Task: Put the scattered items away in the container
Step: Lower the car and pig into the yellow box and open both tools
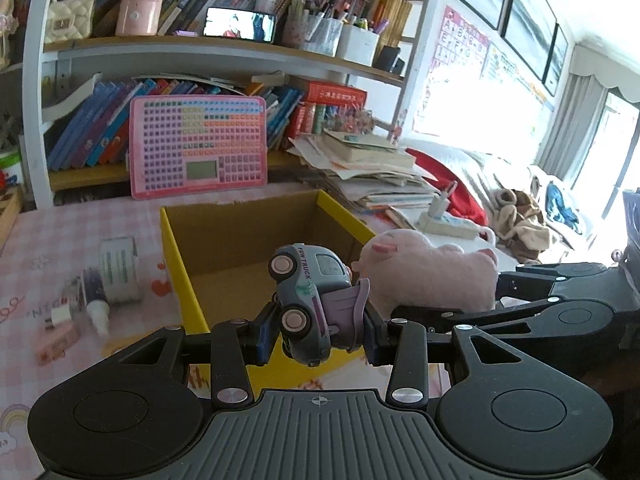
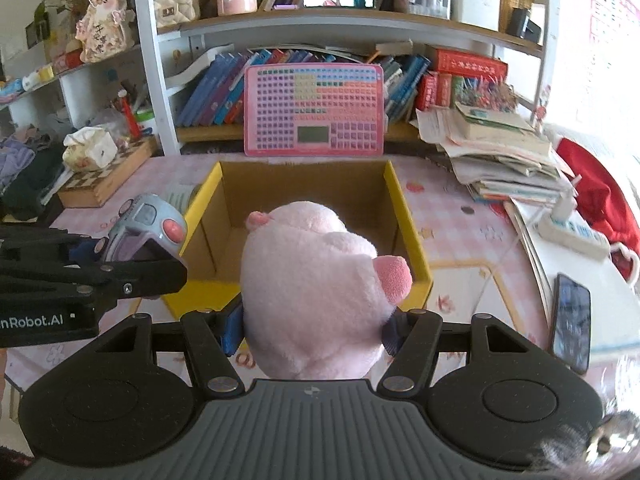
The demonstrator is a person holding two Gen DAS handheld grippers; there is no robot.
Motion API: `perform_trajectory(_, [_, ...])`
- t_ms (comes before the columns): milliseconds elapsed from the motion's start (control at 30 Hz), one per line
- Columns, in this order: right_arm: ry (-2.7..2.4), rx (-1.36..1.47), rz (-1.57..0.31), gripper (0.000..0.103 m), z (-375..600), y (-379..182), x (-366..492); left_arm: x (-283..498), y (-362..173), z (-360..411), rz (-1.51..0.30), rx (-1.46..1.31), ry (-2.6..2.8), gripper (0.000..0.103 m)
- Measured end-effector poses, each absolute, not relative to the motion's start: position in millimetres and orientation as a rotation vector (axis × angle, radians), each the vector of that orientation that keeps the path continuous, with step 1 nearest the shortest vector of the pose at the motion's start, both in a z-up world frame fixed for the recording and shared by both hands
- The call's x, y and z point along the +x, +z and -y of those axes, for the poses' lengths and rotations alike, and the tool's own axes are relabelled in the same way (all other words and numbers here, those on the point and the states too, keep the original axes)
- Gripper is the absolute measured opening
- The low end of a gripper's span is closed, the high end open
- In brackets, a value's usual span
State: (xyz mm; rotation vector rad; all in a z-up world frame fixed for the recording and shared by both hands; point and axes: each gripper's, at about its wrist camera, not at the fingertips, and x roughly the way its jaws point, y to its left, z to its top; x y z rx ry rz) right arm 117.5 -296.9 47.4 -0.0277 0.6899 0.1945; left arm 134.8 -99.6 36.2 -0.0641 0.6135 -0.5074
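Left gripper (image 1: 316, 330) clamps the toy truck (image 1: 306, 300); right gripper (image 2: 312, 328) squeezes the plush pig (image 2: 316, 292), which hides much of the box (image 2: 408, 216) floor.

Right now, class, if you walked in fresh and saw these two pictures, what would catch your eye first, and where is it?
First comes the pink plush pig, clamped in the right claw in front of the yellow cardboard box. Beside it, the left claw grips a grey toy truck tilted on its side, above the box's near edge. Behind the box, a pink keyboard-style learning pad leans against the bookshelf.
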Motion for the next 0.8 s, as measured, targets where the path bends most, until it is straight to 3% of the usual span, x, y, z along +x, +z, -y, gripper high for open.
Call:
perform_trajectory(400, [0.327, -0.099, -0.671, 0.061, 310, 47, 191, 190, 41, 123, -0.606, -0.015, -0.389, 0.040])
perform_trajectory(800, [0.453, -0.242, -0.803, 0.061, 299, 5, 278, 261, 8, 144, -0.745, 0.050, -0.324, 0.040])
